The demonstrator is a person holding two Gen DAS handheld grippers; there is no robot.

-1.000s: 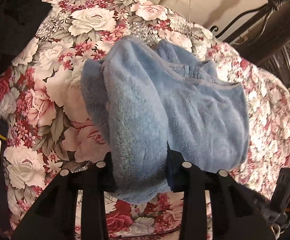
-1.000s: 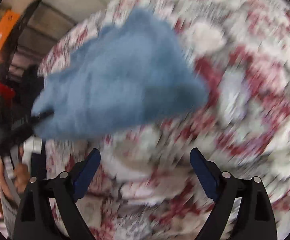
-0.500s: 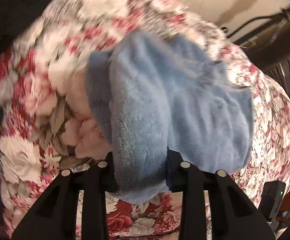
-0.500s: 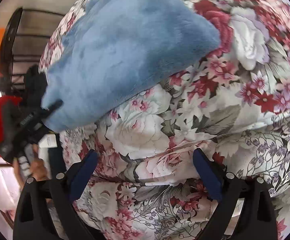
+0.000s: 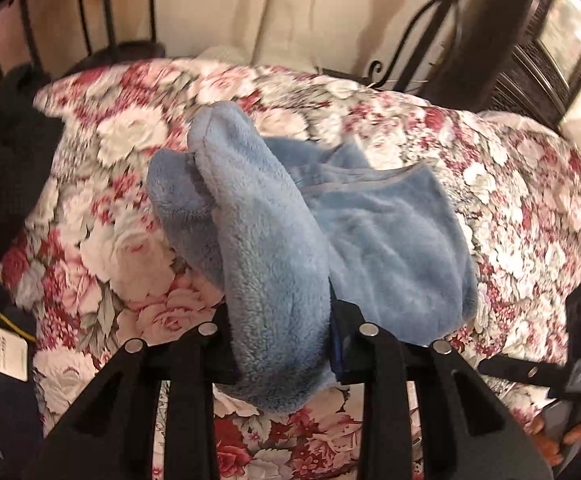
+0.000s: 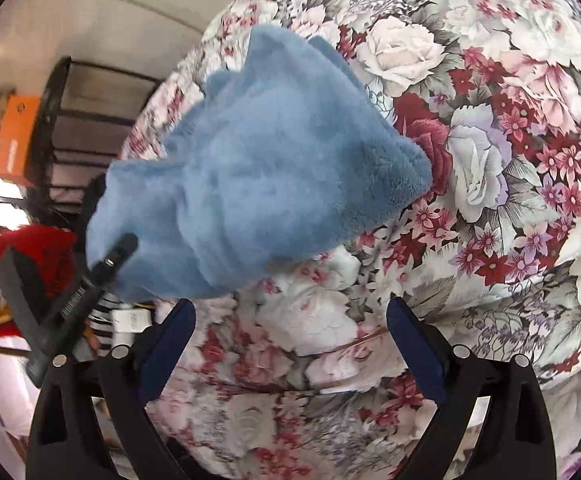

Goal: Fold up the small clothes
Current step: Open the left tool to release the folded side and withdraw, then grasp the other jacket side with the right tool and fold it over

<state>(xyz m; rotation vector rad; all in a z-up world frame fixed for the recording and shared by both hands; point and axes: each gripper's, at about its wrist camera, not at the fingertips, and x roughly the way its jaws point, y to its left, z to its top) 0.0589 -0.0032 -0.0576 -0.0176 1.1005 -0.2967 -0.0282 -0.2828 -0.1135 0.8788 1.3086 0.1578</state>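
I judged that the folding was only partly done at this moment. The small blue fleece garment [image 5: 330, 240] was bunched and doubled over itself, not yet a flat packet: one thick fold of it ran straight ahead from my left claw [image 5: 282, 344], and the rest spread out to the right of that claw over the floral bedcover [image 5: 530, 184]. The left claw was clamped on the near end of that thick fold, and its jaws had just been closing a little more, with the fleece filling all the space between them. In the right wrist view this held end hung clear above the bedcover, so the garment was partly lifted, while its far part seemed to rest on the bed; I could not tell exactly where it touched. What remained, as I judged it, was to lay the held part over, flatten it and square the edges. My right claw [image 6: 290, 336] stood wide apart and held nothing; the garment was ahead of it and to its left, not between its pads [image 6: 170, 336]. Both claws pointed steeply down toward the bed, the left one seen at the left edge of the right view.
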